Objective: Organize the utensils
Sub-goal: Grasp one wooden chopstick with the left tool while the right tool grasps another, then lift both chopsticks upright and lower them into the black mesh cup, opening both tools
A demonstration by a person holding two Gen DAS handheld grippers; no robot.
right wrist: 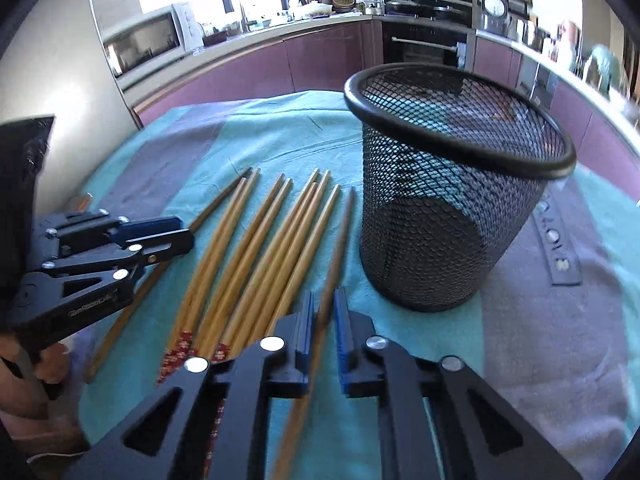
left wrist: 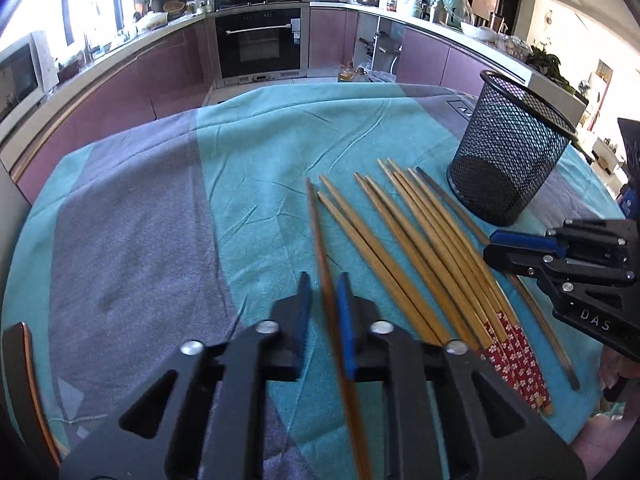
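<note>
Several wooden chopsticks (left wrist: 400, 240) lie side by side on the cloth, some with red patterned ends. My left gripper (left wrist: 323, 280) is shut on the leftmost chopstick (left wrist: 316, 224), which runs between its blue pads. At the row's right edge, next to a black mesh cup (left wrist: 516, 152), my right gripper (left wrist: 494, 246) grips the outermost dark chopstick (left wrist: 444, 194). In the right wrist view, the right gripper (right wrist: 325, 298) holds that chopstick (right wrist: 344, 232) just left of the mesh cup (right wrist: 440, 220), which stands upright and looks empty. The left gripper (right wrist: 184, 230) sits on the far left chopstick (right wrist: 224, 196).
A teal and grey cloth (left wrist: 160, 220) covers the table. A chair back (left wrist: 24, 380) rises at the near left edge. A flat grey strip (right wrist: 558, 248) lies right of the cup. A hand (right wrist: 48, 368) holds the left gripper. Kitchen counters and an oven (left wrist: 260, 40) stand behind.
</note>
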